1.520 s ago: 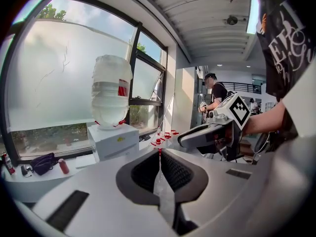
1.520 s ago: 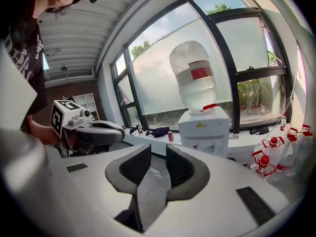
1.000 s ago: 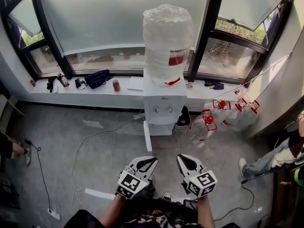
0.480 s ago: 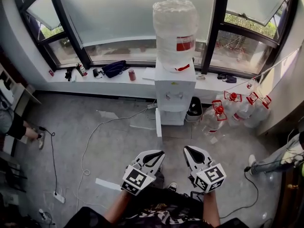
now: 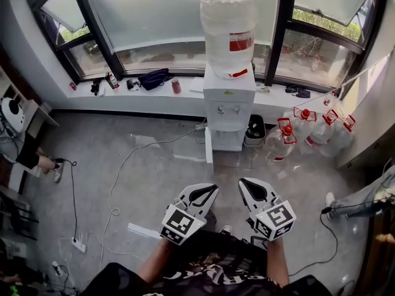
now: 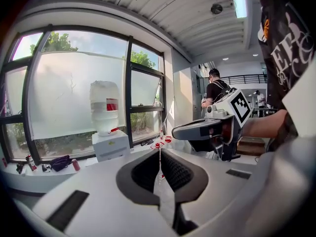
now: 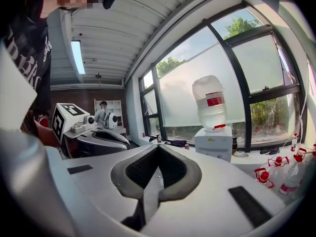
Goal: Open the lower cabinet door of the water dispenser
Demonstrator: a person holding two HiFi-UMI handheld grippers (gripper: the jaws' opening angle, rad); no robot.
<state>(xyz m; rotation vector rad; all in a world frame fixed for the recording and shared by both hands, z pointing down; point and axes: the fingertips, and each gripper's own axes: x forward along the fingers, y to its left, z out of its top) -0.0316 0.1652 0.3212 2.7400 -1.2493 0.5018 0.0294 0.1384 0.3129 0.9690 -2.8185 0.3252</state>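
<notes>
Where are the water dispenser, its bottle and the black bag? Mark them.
water dispenser [image 5: 228,102]: head view, front panel.
bottle [image 5: 227,14]: head view, wall above label.
black bag [image 5: 154,78]: head view, its middle.

**A:** What's the water dispenser [image 5: 228,100] at upper centre made of?

**B:** Smooth white plastic, faintly glossy. The bottle [image 5: 227,23] on top is translucent plastic under crinkled clear wrap.

**A:** And the floor [image 5: 92,147]?

**B:** Grey and hard, with a dull sheen.

**A:** The tools at the bottom?

**B:** The left gripper [image 5: 207,193] and right gripper [image 5: 247,187] have matt white plastic shells. Their pads [image 6: 175,169] are black, ribbed and rubbery. The window frame [image 5: 281,23] looks like dark painted metal beside frosted glass [image 5: 154,11].
</notes>
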